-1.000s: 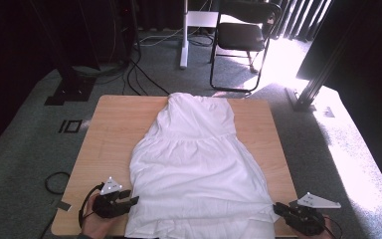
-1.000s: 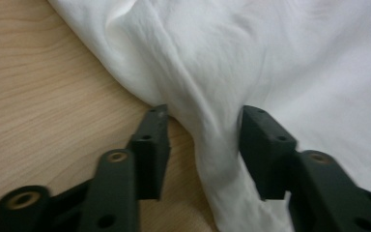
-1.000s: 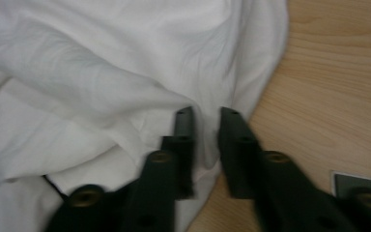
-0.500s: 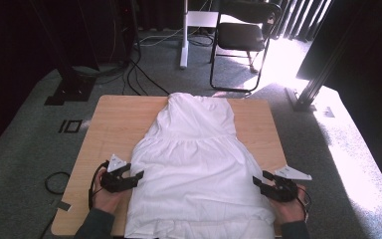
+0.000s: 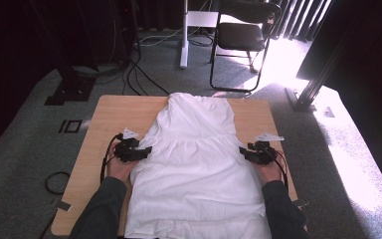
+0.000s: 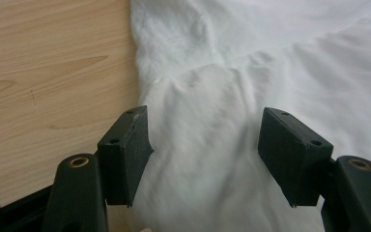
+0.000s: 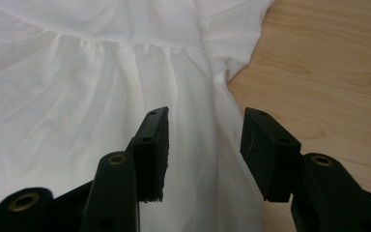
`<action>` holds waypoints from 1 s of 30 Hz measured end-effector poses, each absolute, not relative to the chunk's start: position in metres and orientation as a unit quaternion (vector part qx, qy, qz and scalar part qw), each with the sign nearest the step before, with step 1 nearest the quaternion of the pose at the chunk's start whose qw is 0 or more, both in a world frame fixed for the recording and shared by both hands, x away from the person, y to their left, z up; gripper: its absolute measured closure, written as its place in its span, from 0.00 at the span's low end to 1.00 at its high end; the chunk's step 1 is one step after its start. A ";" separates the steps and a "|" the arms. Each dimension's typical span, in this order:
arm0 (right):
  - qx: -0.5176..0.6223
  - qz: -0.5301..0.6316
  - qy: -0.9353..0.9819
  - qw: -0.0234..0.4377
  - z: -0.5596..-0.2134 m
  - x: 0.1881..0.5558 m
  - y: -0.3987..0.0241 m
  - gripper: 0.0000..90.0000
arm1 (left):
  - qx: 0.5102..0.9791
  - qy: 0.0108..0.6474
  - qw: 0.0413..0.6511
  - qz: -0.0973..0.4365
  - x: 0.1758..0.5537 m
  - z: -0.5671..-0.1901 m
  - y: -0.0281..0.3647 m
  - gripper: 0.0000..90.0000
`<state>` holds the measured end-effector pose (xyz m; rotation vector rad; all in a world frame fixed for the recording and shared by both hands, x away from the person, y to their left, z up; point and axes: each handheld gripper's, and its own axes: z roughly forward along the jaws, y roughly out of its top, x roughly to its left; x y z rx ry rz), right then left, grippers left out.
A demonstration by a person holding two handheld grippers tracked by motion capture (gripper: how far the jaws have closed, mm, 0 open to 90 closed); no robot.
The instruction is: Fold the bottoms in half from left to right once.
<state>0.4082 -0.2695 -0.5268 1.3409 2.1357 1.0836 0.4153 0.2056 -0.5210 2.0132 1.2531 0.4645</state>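
- Two dark grey sleeves [image 5: 99,209] come in from the bottom of the high view, each hand holding a black two-jaw gripper.
- The left gripper [image 5: 148,149] sits at the left edge of a white, gathered-waist cotton dress [image 5: 199,169]; in the left gripper view [image 6: 205,145] its jaws stand wide apart over the fabric's edge, nothing pinched between them.
- The right gripper [image 5: 242,152] sits at the dress's right edge; in the right gripper view [image 7: 205,145] its jaws are likewise spread, white cloth [image 7: 77,96] under them, bare wood just beside the outer jaw.
- The dress lies flat along the middle of a light wooden rectangular table [image 5: 109,114], hem near the person, bodice toward the far edge.
- Beyond the table, on grey carpet [image 5: 25,129], stand a black folding chair [image 5: 243,37] and a white post [image 5: 184,32], with black cables [image 5: 139,74] trailing.
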 end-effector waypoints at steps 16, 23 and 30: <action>0.497 0.344 0.779 0.168 -0.552 0.405 -0.261 0.98 | 0.797 0.475 0.331 0.170 0.405 -0.544 0.208 0.95; 0.495 0.362 0.774 0.158 -0.556 0.365 -0.272 0.98 | 0.813 0.453 0.326 0.168 0.364 -0.543 0.210 0.95; 0.491 0.376 0.771 0.151 -0.560 0.305 -0.278 0.98 | 0.820 0.440 0.331 0.156 0.312 -0.545 0.216 0.95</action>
